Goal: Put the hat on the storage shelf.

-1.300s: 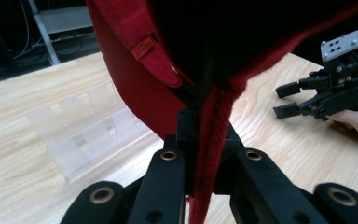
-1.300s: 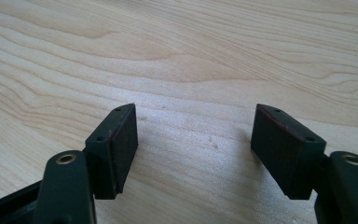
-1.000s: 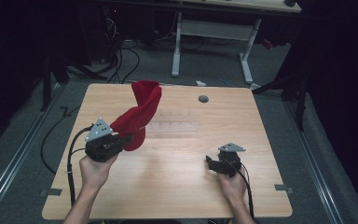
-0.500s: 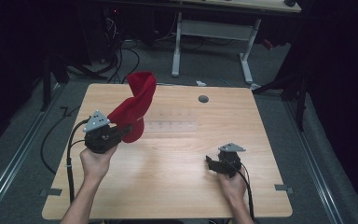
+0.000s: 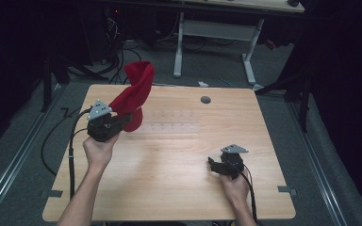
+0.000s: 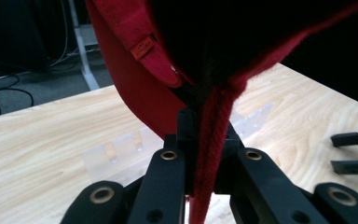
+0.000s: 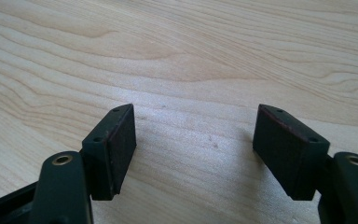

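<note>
A red cloth (image 5: 135, 90) with a small sewn label stands up from my left gripper (image 5: 125, 120) over the table's left side. In the left gripper view the jaws (image 6: 200, 128) are shut on a folded edge of the red cloth (image 6: 135, 79), which rises and blocks the upper part of that view. My right gripper (image 5: 213, 165) rests low near the table's front right, also seen far off as the right gripper (image 6: 354, 151). In the right gripper view the right gripper (image 7: 193, 144) is open, with bare wood between its pads.
A clear plastic rack (image 5: 174, 121) lies flat on the wooden table (image 5: 169, 188) just right of the cloth, seen again as the rack (image 6: 116, 149). A round grommet (image 5: 205, 100) sits near the far edge. Cables trail off the left edge; a desk frame stands behind.
My left hand has carried the red cloth away from the person and slightly left, and the cloth now stands taller. The right hand has stayed put.
</note>
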The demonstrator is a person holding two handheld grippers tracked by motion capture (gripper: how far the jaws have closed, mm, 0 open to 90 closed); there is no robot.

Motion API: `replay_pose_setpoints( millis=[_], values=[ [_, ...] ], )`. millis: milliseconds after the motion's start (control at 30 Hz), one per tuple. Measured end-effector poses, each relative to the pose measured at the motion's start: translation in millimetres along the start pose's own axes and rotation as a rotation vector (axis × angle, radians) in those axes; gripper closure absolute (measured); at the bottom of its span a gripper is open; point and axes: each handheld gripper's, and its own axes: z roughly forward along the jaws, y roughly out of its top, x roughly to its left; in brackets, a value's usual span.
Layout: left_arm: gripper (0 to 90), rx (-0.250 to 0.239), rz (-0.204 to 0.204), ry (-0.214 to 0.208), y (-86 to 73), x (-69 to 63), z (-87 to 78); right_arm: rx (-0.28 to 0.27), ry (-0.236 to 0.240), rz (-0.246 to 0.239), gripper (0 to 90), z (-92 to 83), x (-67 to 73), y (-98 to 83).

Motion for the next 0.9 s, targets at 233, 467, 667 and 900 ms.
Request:
replay_pose_setpoints(
  millis=[233, 467, 667, 900],
  values=[
    [85.3, -0.003, 0.009, 0.034, -3.7, 14.7, 14.4, 0.0, 0.001, 0.001, 30.2, 0.0, 0.1, 0.0],
    [85.3, -0.025, 0.008, 0.061, -3.0, 26.3, 20.8, 0.0, -0.001, -0.002, 30.2, -0.1, 0.1, -0.1],
    [85.3, -0.021, 0.038, 0.088, -6.6, 32.6, 23.6, -0.001, 0.002, -0.004, 29.9, 0.0, 0.3, -0.1],
    [85.3, -0.03, 0.029, 0.112, -7.8, 42.8, 25.7, -0.002, 0.003, -0.006, 29.8, 0.0, 0.8, -0.2]
  ],
)
